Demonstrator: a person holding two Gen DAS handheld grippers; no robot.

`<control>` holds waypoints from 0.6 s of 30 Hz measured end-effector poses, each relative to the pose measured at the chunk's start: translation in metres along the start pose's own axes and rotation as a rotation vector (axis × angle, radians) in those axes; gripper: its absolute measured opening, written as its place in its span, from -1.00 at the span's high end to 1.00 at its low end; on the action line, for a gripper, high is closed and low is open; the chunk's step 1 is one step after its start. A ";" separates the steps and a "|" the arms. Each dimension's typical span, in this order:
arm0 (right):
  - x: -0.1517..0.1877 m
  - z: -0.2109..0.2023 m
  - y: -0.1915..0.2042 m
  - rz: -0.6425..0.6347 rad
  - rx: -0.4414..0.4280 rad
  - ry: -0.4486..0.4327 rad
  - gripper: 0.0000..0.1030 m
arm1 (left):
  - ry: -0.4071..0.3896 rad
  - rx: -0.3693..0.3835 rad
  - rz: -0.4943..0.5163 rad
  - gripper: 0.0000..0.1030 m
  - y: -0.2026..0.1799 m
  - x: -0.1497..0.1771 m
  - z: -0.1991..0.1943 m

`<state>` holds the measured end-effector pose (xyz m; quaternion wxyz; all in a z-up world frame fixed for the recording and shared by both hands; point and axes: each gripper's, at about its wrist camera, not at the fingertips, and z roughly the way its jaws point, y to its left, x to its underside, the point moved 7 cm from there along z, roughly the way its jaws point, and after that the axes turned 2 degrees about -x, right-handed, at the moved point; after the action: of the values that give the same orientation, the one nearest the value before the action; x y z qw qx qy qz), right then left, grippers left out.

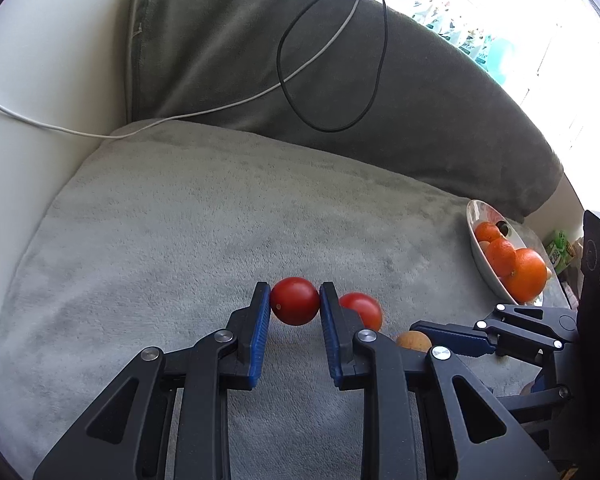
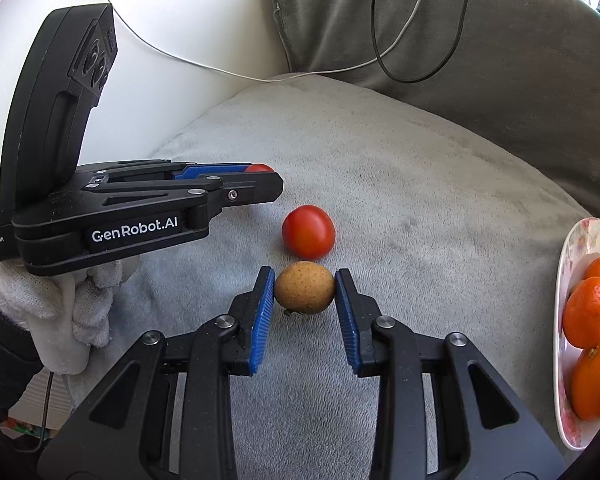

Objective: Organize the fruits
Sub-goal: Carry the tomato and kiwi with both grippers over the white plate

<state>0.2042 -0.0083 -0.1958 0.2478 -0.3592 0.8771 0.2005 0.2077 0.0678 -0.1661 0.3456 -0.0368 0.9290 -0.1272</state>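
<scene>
My left gripper (image 1: 295, 302) is clamped on a red tomato (image 1: 295, 301) on the grey cushion (image 1: 180, 240). My right gripper (image 2: 305, 294) is closed against a brown speckled fruit (image 2: 305, 293); a second tomato (image 2: 308, 232) lies just beyond it. The white bowl (image 2: 568, 272) at right holds several oranges (image 2: 586, 312).

Pale grey plush seat cushion (image 1: 204, 216) fills near ground. Darker grey-green back cushion (image 1: 400, 92) far right. White armrest (image 1: 40, 80) left. White cable (image 1: 220, 108) and black cable (image 1: 332, 60) draped across. Bright overexposed window (image 1: 520, 8) far right.
</scene>
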 end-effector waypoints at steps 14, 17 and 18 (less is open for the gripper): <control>0.002 -0.056 -0.017 0.051 0.026 -0.105 0.37 | -0.054 0.047 0.038 0.55 -0.032 -0.010 -0.026; 0.002 -0.070 -0.025 0.071 0.041 -0.132 0.37 | -0.059 0.066 0.050 0.55 -0.042 -0.012 -0.027; 0.002 -0.075 -0.028 0.078 0.046 -0.140 0.37 | -0.060 0.072 0.053 0.55 -0.046 -0.012 -0.028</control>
<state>0.2012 -0.0679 -0.1420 0.3089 -0.3042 0.8752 0.2147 0.1978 0.0312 -0.1266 0.3778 -0.0034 0.9136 -0.1502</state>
